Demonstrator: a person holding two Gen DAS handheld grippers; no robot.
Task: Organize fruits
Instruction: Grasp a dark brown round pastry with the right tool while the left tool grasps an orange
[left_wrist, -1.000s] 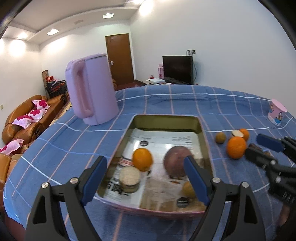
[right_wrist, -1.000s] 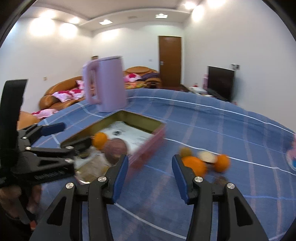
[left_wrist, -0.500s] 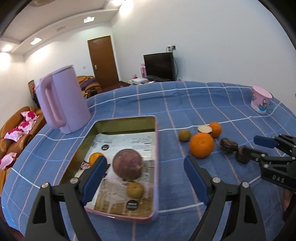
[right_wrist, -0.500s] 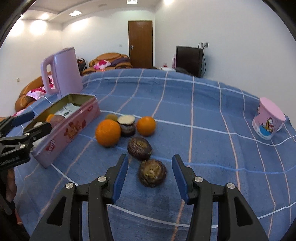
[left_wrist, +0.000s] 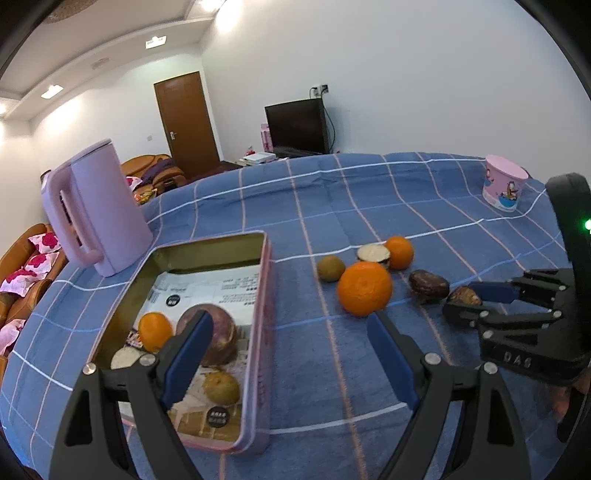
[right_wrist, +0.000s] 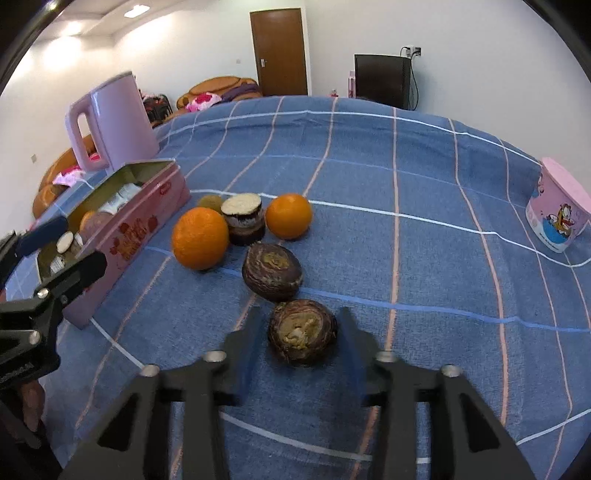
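Note:
A pink tin (left_wrist: 264, 295) lined with paper holds a small orange (left_wrist: 155, 330), a purple-brown round fruit (left_wrist: 218, 332) and a yellowish fruit (left_wrist: 221, 387). My left gripper (left_wrist: 288, 321) hangs open over the tin's right wall with nothing between its fingers. On the blue cloth lie a big orange (right_wrist: 199, 240), a smaller orange (right_wrist: 288, 216), a dark fruit with a cut white face (right_wrist: 243, 218) and a dark brown fruit (right_wrist: 271, 271). My right gripper (right_wrist: 301, 312) straddles a second brown fruit (right_wrist: 302, 334). Its jaws are closing, and slim gaps remain at both pads.
A pink kettle (left_wrist: 96, 221) stands behind the tin at the left. A pink cartoon cup (left_wrist: 502, 188) sits far right on the checked cloth (left_wrist: 369, 192). A small greenish fruit (left_wrist: 330, 268) lies by the oranges. Sofas and a television are beyond the table's far edge.
My right gripper swung from the tin to the loose fruit, sank over the nearest brown one and narrowed around it. My left gripper slid right, from the tin's middle to its right wall.

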